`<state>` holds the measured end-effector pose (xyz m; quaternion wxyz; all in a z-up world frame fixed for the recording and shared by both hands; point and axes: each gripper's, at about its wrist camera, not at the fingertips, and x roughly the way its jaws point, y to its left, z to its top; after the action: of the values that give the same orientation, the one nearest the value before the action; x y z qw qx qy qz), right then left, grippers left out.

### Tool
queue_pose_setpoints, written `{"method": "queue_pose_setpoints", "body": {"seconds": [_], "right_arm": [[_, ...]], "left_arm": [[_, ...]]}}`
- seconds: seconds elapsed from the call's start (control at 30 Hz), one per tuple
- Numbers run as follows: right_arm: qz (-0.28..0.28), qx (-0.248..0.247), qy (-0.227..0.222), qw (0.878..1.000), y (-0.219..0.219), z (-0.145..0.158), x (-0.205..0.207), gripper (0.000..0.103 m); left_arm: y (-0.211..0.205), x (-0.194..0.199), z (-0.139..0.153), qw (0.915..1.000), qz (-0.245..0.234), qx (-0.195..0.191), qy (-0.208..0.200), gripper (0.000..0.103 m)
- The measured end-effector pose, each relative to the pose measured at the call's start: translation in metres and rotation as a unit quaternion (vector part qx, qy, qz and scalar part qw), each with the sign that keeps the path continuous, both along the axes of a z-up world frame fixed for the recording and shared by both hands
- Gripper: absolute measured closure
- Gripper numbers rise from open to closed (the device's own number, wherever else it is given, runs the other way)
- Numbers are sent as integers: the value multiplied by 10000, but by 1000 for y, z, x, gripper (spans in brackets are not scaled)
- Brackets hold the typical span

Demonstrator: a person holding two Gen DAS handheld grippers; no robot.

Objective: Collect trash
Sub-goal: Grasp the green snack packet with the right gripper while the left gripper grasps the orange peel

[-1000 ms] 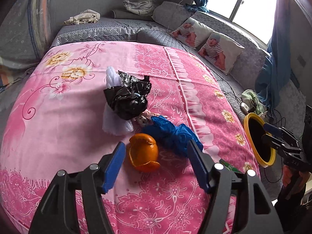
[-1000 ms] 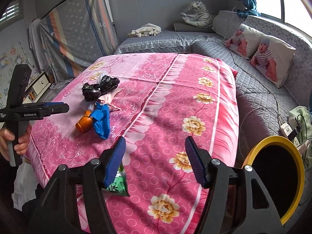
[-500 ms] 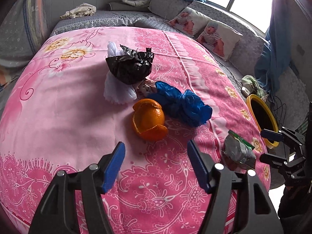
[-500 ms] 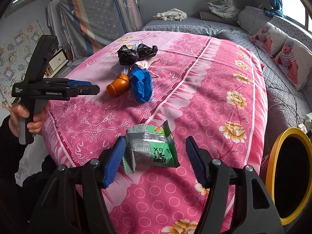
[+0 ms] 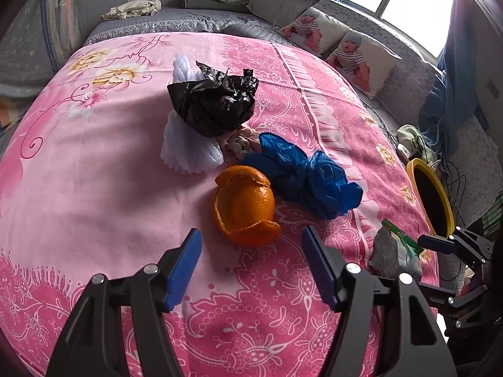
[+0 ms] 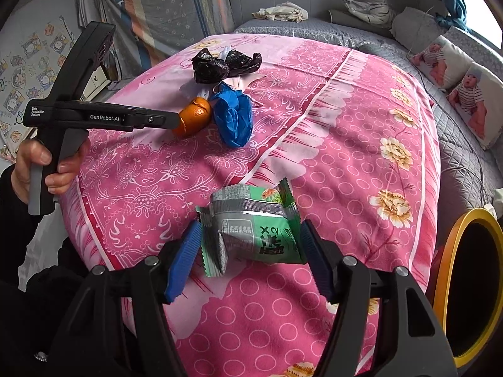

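On the pink bedspread (image 5: pixel 94 172), both jaws gape: left near orange peel (image 5: pixel 243 209), right flanking wrapper (image 6: pixel 251 229).

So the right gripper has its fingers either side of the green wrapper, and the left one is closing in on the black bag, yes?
Not quite. The left gripper is open in front of the orange peel, not the black bag, which lies farther back; the left wrist view shows it. The right gripper does straddle the green wrapper.
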<state>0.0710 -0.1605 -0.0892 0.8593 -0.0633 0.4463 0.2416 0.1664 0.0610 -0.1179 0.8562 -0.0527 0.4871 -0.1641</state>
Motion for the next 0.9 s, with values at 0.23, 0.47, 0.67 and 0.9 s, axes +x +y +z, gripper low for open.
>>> {"method": "queue_pose_setpoints", "body": {"seconds": [0.23, 0.47, 0.67, 0.9], "right_arm": [[22, -22, 45, 10000, 2, -4, 9, 42], [-21, 37, 163, 9999, 0, -11, 19, 42], [-87, 66, 217, 9997, -4, -15, 23, 51], [-149, 162, 338, 9992, -9, -19, 29, 58]], "left_arm": [[-8, 13, -6, 10000, -40, 40, 67, 40], [-18, 21, -11, 9999, -57, 148, 69, 42], [-18, 30, -18, 9997, -6, 201, 152, 58], [-24, 34, -18, 9995, -19, 295, 98, 63]]}}
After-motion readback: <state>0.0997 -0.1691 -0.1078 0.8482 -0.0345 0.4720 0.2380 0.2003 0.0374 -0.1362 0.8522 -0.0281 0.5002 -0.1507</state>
